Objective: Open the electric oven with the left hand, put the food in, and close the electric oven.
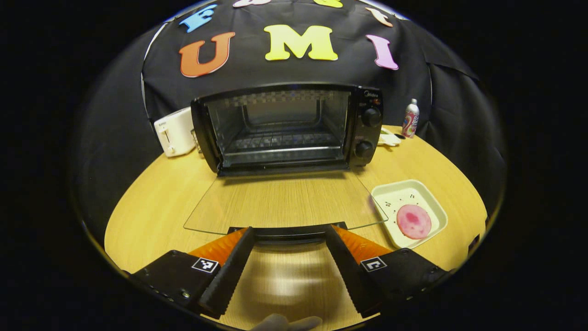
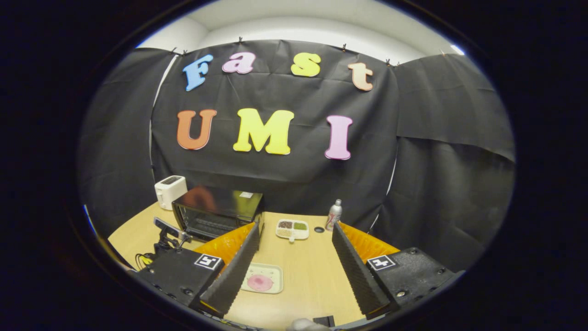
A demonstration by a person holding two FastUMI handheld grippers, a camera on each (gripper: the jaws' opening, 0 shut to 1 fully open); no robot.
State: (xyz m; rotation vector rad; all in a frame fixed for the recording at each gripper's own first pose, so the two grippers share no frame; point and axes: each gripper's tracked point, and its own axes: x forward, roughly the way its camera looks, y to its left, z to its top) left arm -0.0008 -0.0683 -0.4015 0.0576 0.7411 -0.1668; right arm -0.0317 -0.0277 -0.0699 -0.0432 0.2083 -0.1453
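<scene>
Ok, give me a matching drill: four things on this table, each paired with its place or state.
Things:
1. oven door
2. pink slice
3. toaster
4. can

Places or states:
A. left of the oven
B. folded down flat, open
C. upright by the cloth wall, right of the oven
D. lying on a cream tray

Pairs: 1-B, 2-D, 3-A, 4-C

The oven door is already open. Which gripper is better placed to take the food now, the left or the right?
Probably the right gripper: it is open and hangs above the plate holding the food. The left gripper sits open at the door handle.
</scene>
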